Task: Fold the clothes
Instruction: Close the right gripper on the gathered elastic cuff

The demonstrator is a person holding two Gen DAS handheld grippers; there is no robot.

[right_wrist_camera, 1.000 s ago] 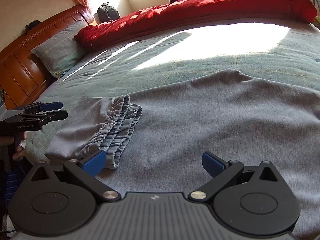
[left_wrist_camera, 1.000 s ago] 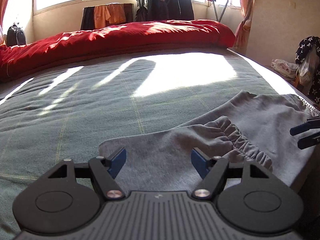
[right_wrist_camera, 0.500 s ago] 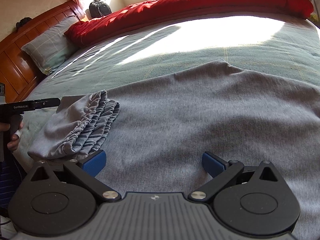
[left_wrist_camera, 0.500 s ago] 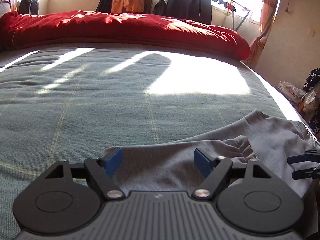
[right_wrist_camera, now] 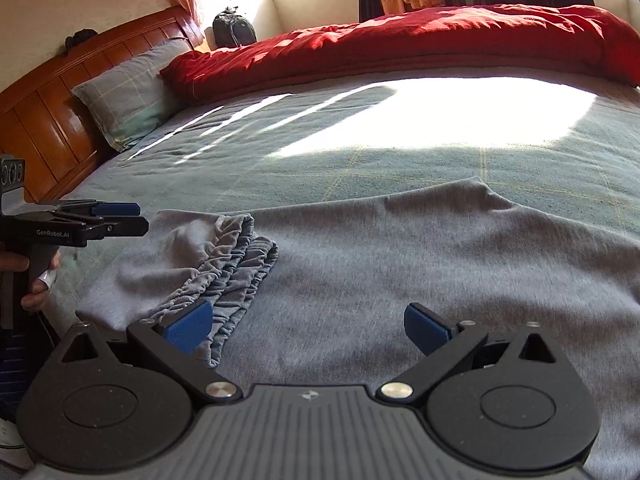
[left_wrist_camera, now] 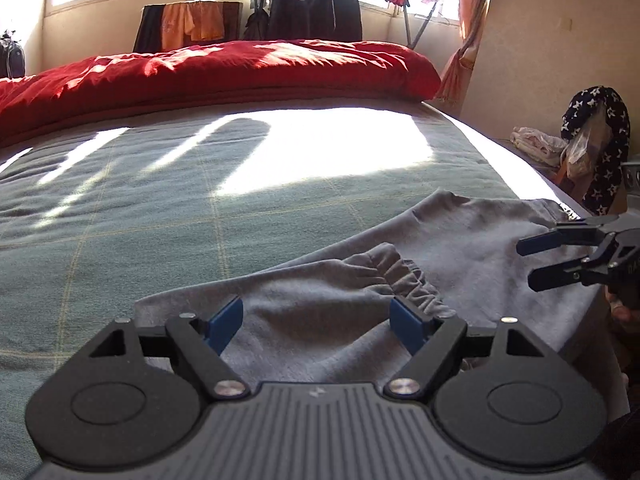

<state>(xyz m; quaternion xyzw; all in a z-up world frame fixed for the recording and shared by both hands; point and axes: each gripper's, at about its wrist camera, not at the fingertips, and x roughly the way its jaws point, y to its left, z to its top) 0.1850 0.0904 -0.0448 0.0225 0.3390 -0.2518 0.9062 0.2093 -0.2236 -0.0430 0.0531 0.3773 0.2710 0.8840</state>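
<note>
Grey trousers (right_wrist_camera: 400, 264) lie flat along the near edge of the bed (left_wrist_camera: 160, 208), with the cuffed leg ends (right_wrist_camera: 236, 264) folded back over the cloth at the left; judged from this, one fold is done and further folds are left. The left gripper (left_wrist_camera: 318, 322) hovers over the folded end, its fingers wide apart and holding nothing. The right gripper (right_wrist_camera: 308, 326) hangs above the broad part of the trousers, fingers likewise wide and empty. The near edge of the trousers sits at the bed's side and appears to hang slightly over it. Beyond lies open bedspread as far as the red duvet (left_wrist_camera: 224, 68), ample room for folding away from the edge.
</note>
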